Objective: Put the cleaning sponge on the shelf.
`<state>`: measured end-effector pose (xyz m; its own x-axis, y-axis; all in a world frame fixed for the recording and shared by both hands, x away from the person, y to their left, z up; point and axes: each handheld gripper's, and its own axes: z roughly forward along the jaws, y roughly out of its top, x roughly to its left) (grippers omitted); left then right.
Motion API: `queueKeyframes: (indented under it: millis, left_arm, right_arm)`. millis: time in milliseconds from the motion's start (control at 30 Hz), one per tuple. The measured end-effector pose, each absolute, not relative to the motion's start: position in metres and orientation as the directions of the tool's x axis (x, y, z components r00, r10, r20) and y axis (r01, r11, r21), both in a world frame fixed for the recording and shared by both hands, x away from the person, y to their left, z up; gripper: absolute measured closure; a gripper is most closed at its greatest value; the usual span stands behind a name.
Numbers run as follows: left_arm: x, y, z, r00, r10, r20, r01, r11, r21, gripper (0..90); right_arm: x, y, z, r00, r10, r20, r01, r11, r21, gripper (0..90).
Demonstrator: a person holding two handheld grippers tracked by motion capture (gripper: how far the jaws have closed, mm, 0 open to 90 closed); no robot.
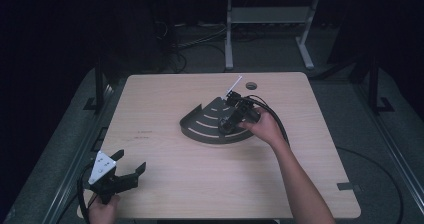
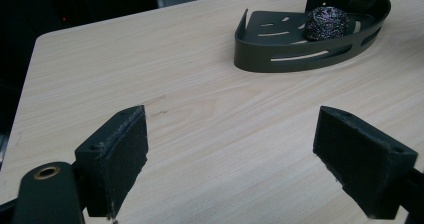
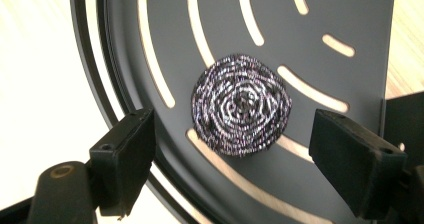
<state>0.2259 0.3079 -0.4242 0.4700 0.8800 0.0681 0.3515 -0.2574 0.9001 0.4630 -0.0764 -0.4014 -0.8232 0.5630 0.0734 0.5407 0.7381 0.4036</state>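
A dark fan-shaped tray (image 1: pixel 200 124) with curved slots lies at the table's middle. A round steel-wool scourer (image 3: pixel 241 105) rests on the tray floor (image 3: pixel 225 19), free of both pads. My right gripper (image 3: pixel 235 134) hovers just above it, open, pointing down, with one jaw on each side of the scourer. In the high view the right gripper (image 1: pixel 226 126) sits over the tray's right part. My left gripper (image 1: pixel 131 160) stands open near the front left corner, nothing between its jaws. From the left gripper (image 2: pixel 235 134) I see the scourer (image 2: pixel 326 23) inside the tray (image 2: pixel 280 54).
A cable-hole (image 1: pixel 251 86) is set in the table's far edge. A thin white rod (image 1: pixel 234 86) sticks up behind the right gripper. A black cable (image 1: pixel 280 126) trails from it along the person's forearm. A desk frame (image 1: pixel 229 34) stands on the floor beyond.
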Motion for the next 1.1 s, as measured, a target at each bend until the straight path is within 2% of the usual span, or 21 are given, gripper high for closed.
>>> queueKeyframes:
  millis: [533, 767, 1100]
  left_arm:
    - [0.226, 0.309, -0.425, 0.468, 0.881, 0.068, 0.357, -0.259, 0.897, 13.8]
    - [0.226, 0.31, -0.425, 0.463, 0.884, 0.068, 0.356, -0.256, 0.899, 13.7]
    - [0.226, 0.309, -0.425, 0.466, 0.882, 0.072, 0.356, -0.261, 0.897, 13.8]
  right_arm:
    - [0.448, -0.089, -0.39, -0.83, 0.547, 0.103, 0.532, 0.723, 0.441, 18.1]
    - [0.44, -0.092, -0.386, -0.835, 0.545, 0.071, 0.517, 0.735, 0.44, 17.2]
    - [0.427, -0.102, -0.386, -0.844, 0.529, 0.088, 0.505, 0.728, 0.463, 17.0]
